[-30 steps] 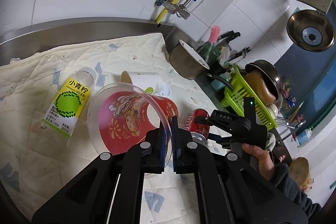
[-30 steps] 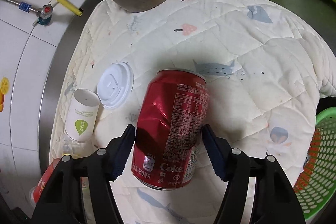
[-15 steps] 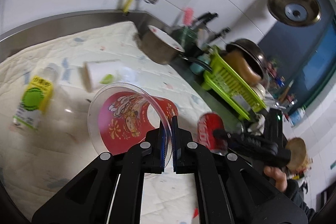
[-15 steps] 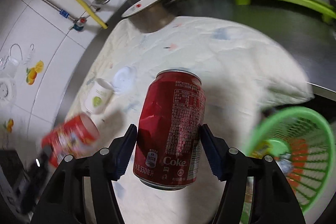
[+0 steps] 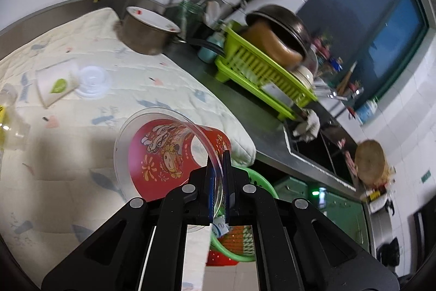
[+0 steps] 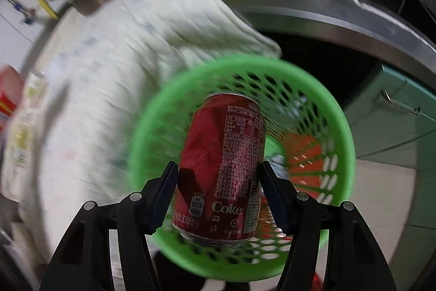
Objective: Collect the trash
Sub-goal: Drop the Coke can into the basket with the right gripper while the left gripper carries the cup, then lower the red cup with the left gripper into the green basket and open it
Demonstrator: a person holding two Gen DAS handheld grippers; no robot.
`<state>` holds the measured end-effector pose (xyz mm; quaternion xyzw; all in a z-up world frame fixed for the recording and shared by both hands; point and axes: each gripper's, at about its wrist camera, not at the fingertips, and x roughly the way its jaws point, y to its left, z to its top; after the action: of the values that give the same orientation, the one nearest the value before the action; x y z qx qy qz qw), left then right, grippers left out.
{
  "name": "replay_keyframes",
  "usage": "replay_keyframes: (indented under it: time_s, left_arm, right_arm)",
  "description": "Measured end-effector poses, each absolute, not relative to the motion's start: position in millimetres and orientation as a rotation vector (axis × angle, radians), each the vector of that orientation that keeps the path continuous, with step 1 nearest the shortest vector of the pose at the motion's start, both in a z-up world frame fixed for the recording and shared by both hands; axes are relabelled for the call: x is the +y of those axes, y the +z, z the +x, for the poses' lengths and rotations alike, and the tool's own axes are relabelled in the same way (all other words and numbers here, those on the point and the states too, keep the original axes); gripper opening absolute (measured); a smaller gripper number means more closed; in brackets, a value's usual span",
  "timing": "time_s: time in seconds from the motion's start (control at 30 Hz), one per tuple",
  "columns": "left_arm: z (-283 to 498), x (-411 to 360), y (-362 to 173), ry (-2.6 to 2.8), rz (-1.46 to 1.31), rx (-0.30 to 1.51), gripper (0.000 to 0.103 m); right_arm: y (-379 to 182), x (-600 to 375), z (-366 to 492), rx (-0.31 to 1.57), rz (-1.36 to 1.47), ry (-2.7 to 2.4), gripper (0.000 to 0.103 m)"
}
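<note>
Moved: right gripper (image 6: 218,198) clamps Coke can (image 6: 222,168), now over green basket (image 6: 346,132) | left gripper (image 5: 218,176) pinches cup (image 5: 174,154) rim, my next drop | left on quilt (image 5: 169,78): paper cup (image 5: 55,85), lid (image 5: 92,79)

Steel pot (image 5: 148,30) sits at the quilt's (image 5: 81,154) far edge, lime dish rack (image 5: 261,72) w/ pans just beside it on the worktop (image 5: 253,111).

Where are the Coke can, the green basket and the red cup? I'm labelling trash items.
Coke can (image 6: 226,168), right wrist view, on its printed side.
green basket (image 6: 346,132), right wrist view, on the right rim.
red cup (image 5: 163,154), left wrist view, on its printed wall seen through the open mouth.
</note>
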<state>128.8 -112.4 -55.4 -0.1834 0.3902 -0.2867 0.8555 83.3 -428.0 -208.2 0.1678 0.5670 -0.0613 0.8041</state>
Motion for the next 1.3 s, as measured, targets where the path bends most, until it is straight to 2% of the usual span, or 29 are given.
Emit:
replay_keyframes:
  time_s: [0.27, 0.37, 0.43, 0.83, 1.13, 1.2, 1.3]
  left_arm:
    - [124.8, -165.0, -65.7, -0.691, -0.318, 0.892, 0.004]
    - [123.5, -183.9, -72.0, -0.717, -0.294, 0.919, 0.004]
    - [122.3, -198.6, -78.4, -0.742, -0.279, 0.944, 0.004]
    - [123.9, -295.7, -131.7, -0.823, -0.133, 1.111, 0.004]
    - [136.3, -332.3, -175.9, -0.791, -0.063, 1.228, 0.005]
    - [138.0, -336.4, -181.1, -0.790, -0.062, 1.250, 0.012]
    - [135.9, -336.7, -182.2, -0.794, -0.069, 1.248, 0.033]
  right_arm:
    - [-249.4, -450.0, 71.9, 1.262, 0.409, -0.174, 0.061]
    - [-248.5, -453.5, 67.4, 1.250, 0.414, -0.183, 0.066]
    - [-241.0, -456.6, 59.9, 1.227, 0.417, -0.188, 0.070]
    - [-162.3, -481.9, -17.7, 0.980, 0.473, -0.223, 0.077]
    - [-138.9, -473.2, -51.2, 0.914, 0.490, -0.230, 0.077]
    - [-136.8, -469.8, -54.8, 0.909, 0.487, -0.221, 0.077]
    - [-133.6, -466.0, -55.3, 0.901, 0.481, -0.215, 0.077]
